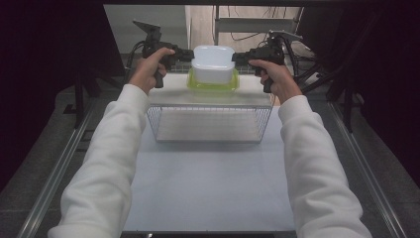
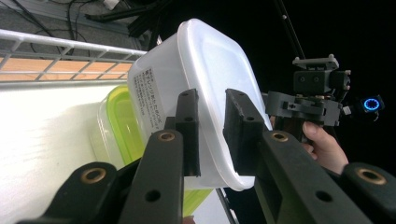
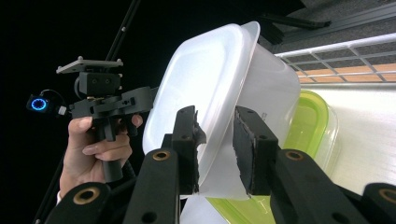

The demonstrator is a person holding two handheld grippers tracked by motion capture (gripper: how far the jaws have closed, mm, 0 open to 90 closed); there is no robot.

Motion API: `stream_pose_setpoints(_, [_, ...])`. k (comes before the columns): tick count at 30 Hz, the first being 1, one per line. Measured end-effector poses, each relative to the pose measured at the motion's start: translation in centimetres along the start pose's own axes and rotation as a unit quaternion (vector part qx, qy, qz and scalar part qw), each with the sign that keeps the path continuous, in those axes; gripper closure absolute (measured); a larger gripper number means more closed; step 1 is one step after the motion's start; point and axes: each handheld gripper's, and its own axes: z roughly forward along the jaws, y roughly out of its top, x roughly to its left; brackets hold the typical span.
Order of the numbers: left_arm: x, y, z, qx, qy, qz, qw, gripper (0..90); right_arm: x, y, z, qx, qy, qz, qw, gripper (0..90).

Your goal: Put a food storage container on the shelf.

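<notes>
The step in hand looks like setting the white translucent plastic tub (image 1: 213,63) into the lime-green rimmed clear container (image 1: 213,85) on the wire basket shelf (image 1: 208,124) above the tabletop (image 1: 208,188). The left hand-held gripper (image 2: 211,135) and right hand-held gripper (image 3: 215,149) each straddle the tub's rim, jaws narrowly parted, pads seemingly slack. Next, both should draw sideways clear.

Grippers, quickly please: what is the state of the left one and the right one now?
Left gripper: jaws straddle the rim of the white container; grip cannot be told.
Right gripper: jaws straddle the opposite rim; grip cannot be told.
</notes>
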Motion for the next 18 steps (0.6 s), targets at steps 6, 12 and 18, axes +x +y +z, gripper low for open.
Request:
stream_pose_setpoints(6, [0.0,-0.2,0.0,-0.005,0.002,0.004,1.0,75.7,0.0,0.0,0.1,-0.006,-0.003,0.002,1.0,68.2])
stream_pose_setpoints(12, [-0.5,-0.5,-0.2,-0.044,0.01,0.045,0.998,57.6,0.4,0.1,0.1,-0.035,-0.007,-0.016,0.9992,48.2])
stream_pose_setpoints(18, [-0.9,-0.7,-1.2,-0.053,0.041,0.087,0.9939,37.5,0.9,-0.1,-0.9,-0.052,-0.032,-0.054,0.9966,35.5])
